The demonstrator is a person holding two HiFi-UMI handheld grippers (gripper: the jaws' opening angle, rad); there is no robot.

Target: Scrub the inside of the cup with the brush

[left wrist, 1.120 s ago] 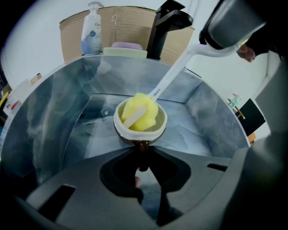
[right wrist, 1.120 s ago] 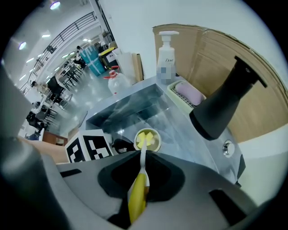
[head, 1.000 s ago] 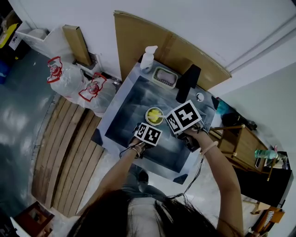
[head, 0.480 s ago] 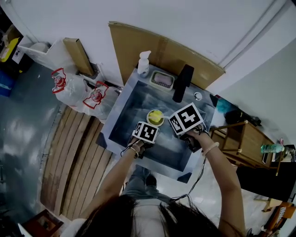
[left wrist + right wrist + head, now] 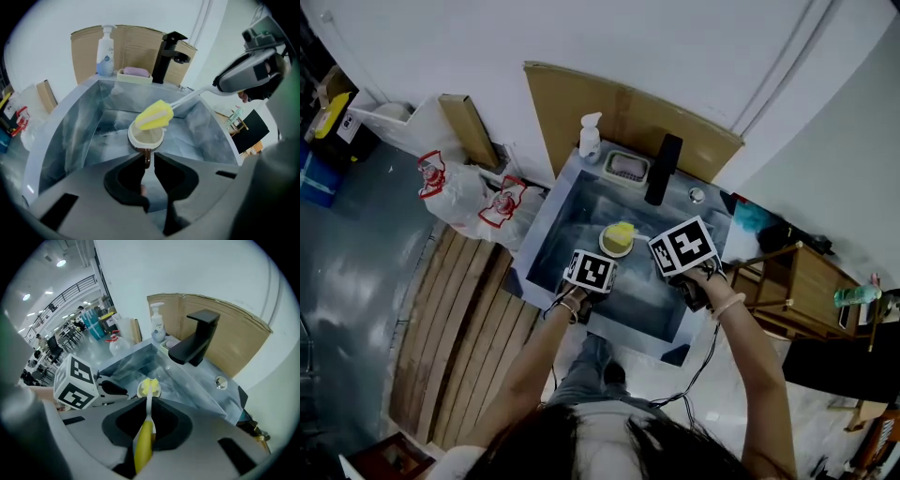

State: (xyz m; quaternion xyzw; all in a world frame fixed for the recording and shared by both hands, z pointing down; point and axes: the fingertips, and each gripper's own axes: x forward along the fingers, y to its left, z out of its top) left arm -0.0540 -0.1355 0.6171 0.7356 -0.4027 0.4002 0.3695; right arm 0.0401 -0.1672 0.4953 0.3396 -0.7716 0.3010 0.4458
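the sponge head [image 5: 154, 116] of the brush [image 5: 143, 446] was sunk inside the cup [image 5: 146, 136] a moment ago. now it lies across the rim, tilted, mostly clear of the opening. both hands have risen a little with it, and the cup hangs above the sink [image 5: 565, 214] floor rather than resting on it. i read this as the top of a scrubbing stroke or the brush coming out for good; the pictures don't settle which. either way the next useful move would be back down into the cup.

the left gripper [image 5: 147, 158] has its jaws nearly together, pinching the cup's thin brown handle [image 5: 146, 157], with the cup's mouth facing up and away from it. the right gripper [image 5: 149, 405] is clamped narrowly on the brush's thick yellow grip, with the slim white stem running forward to the head.

the cup is round, pale cream inside, and looks like glazed ceramic: hard and slippery when wet. the head is a soft yellow foam block with a paler strip along its end. the sink is grey metal with a cloudy, mottled sheen and steep flat walls. a blocky black tap [image 5: 661, 169] stands at its far edge.
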